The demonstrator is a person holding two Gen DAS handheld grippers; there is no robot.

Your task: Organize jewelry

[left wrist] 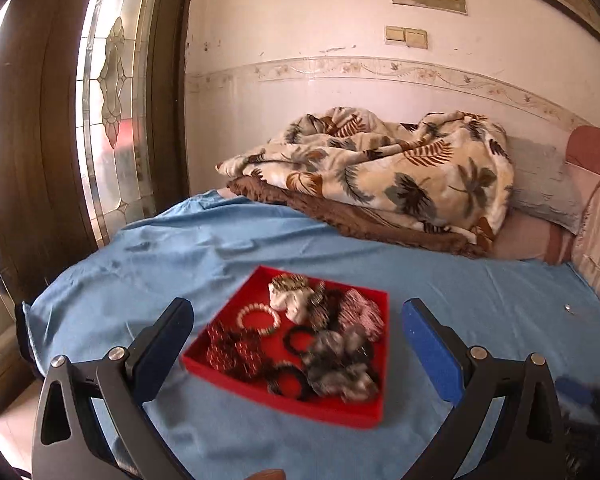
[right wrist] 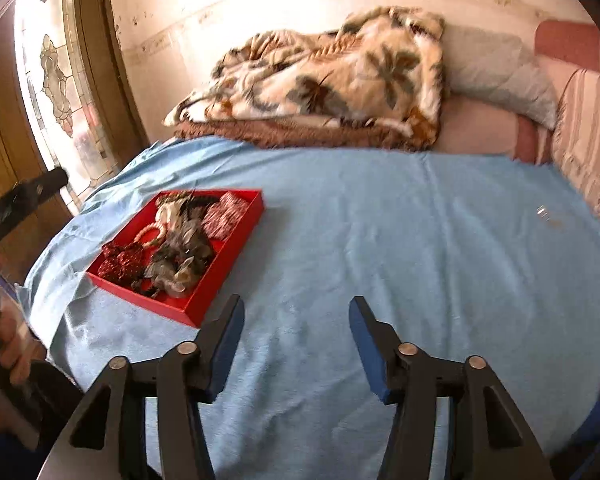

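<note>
The left gripper has its blue-padded fingers spread wide, empty, above the shallow red tray of beaded bracelets and scrunchies on the blue bedsheet; the right gripper likewise gapes empty.

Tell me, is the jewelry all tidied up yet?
Mostly, it seems. Bracelets and hair ties fill the red tray on the blue sheet. Both the left gripper and right gripper are open, holding nothing. One small shiny piece is left on the sheet.
</note>
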